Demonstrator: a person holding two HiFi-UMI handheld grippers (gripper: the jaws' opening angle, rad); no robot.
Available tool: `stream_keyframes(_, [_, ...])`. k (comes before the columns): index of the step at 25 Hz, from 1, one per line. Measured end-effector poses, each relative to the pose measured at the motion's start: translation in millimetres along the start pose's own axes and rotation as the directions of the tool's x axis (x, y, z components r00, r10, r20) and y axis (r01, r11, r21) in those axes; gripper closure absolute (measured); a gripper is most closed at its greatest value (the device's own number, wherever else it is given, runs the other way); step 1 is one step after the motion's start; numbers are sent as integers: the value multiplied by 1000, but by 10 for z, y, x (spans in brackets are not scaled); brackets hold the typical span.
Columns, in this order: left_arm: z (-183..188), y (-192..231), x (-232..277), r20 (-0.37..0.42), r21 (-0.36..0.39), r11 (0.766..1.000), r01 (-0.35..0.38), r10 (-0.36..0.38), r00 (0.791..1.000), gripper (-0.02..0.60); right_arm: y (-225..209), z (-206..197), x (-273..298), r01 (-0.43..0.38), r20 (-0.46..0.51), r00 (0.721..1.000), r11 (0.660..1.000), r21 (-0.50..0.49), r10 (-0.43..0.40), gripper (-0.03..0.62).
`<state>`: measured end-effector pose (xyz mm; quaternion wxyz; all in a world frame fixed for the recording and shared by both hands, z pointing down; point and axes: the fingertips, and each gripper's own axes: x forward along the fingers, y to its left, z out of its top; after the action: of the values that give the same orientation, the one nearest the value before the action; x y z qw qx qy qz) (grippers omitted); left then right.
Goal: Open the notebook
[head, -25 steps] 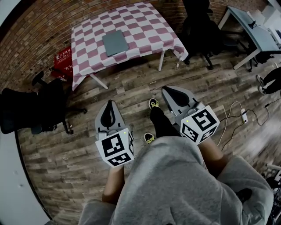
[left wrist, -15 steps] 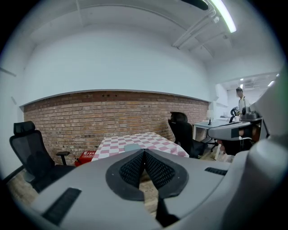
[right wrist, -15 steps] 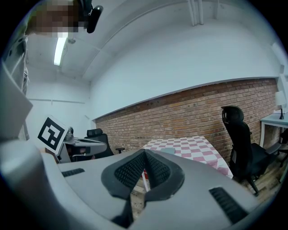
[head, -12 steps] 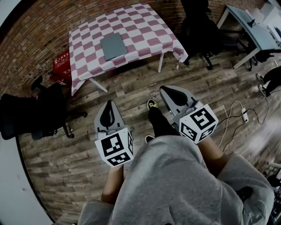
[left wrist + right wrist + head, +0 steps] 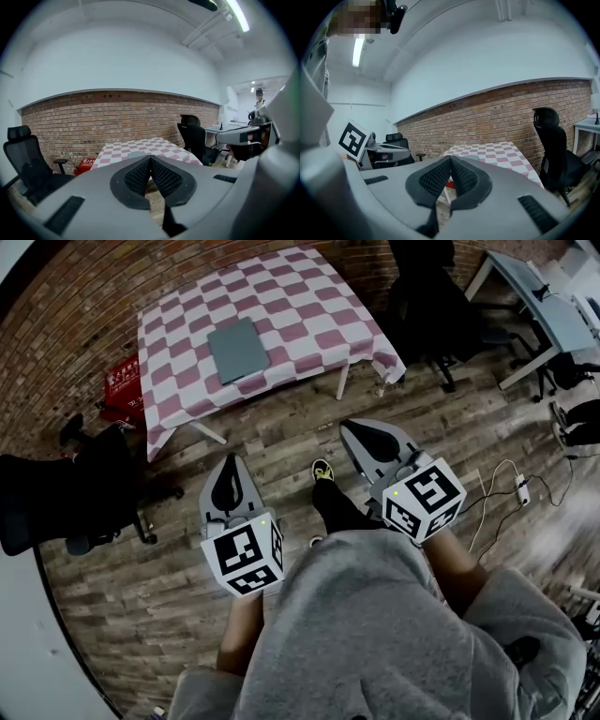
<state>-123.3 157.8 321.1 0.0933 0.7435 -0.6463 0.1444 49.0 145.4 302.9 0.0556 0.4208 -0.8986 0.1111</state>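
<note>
The notebook is a closed grey book lying flat in the middle of a table with a pink-and-white checked cloth. It shows as a thin grey strip just over the jaw tips in the left gripper view and the right gripper view. My left gripper and right gripper are held out over the wooden floor, well short of the table. Both are shut, pads together with nothing between them, as the left gripper and right gripper show close up.
A black office chair stands left of the path, and another chair sits right of the table. A red box lies by the brick wall. A white desk and a power strip with cables are at right.
The table and notebook have slid lower and nearer in the head view as the person walks towards them. Both grippers travel along, still shut.
</note>
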Motion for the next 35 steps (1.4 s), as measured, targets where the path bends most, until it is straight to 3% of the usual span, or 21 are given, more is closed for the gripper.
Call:
stream_keyframes(15, [279, 249, 1326, -69, -18, 1000, -4, 3, 998, 574, -916, 226, 1158, 1, -58, 998, 1000, 31, 0, 568])
stream_keyframes(35, [611, 374, 2371, -135, -1, 999, -54, 53, 989, 574, -1709, 423, 2041, -54, -93, 994, 995, 79, 62, 568])
